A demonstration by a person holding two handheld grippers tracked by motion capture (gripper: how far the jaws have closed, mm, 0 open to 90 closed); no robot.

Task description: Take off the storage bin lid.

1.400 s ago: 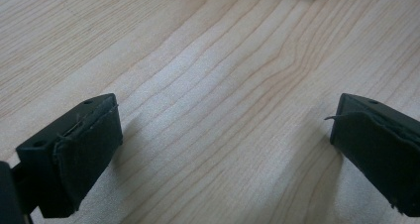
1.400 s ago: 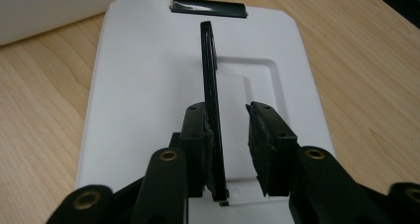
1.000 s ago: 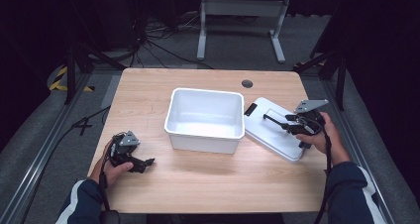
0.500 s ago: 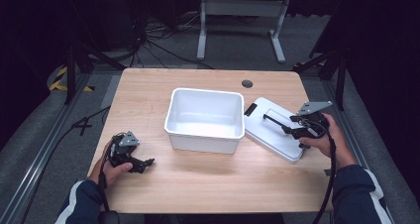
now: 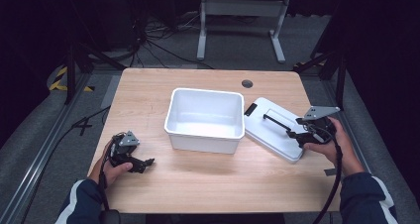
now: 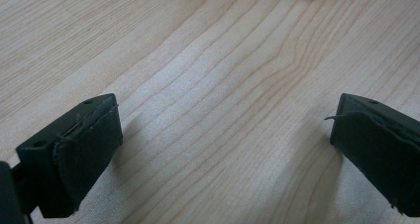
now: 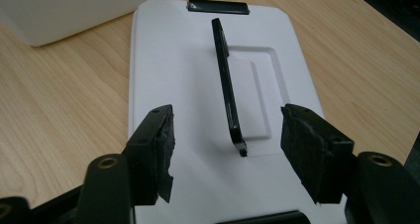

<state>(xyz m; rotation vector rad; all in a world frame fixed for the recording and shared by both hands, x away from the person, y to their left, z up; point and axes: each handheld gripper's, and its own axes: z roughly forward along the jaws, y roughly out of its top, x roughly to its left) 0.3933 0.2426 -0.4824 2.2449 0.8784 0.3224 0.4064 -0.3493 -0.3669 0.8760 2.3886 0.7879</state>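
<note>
1. Lid (image 5: 274,127) lay flat on the table (image 5: 208,184), just right of the white bin (image 5: 205,119) and close to touching its right wall; it was a white plastic panel with a raised black handle (image 7: 228,92) running along its middle and a black latch (image 7: 217,6) at its far end.
2. It looked light, stiff and smooth, so the flat faces would likely slip; the thin handle bar seemed the surest hold, pinched across its width near the middle.
3. Right gripper (image 7: 225,152) hovered over the lid's near end, jaws parted and empty, the handle's near tip between them but untouched.
4. Bin stood open and empty at the table's centre, probably where the lid belonged.
5. Left gripper (image 6: 225,149) sat low over bare wood at the near left, well apart from the bin, jaws spread wide with nothing between them.
</note>
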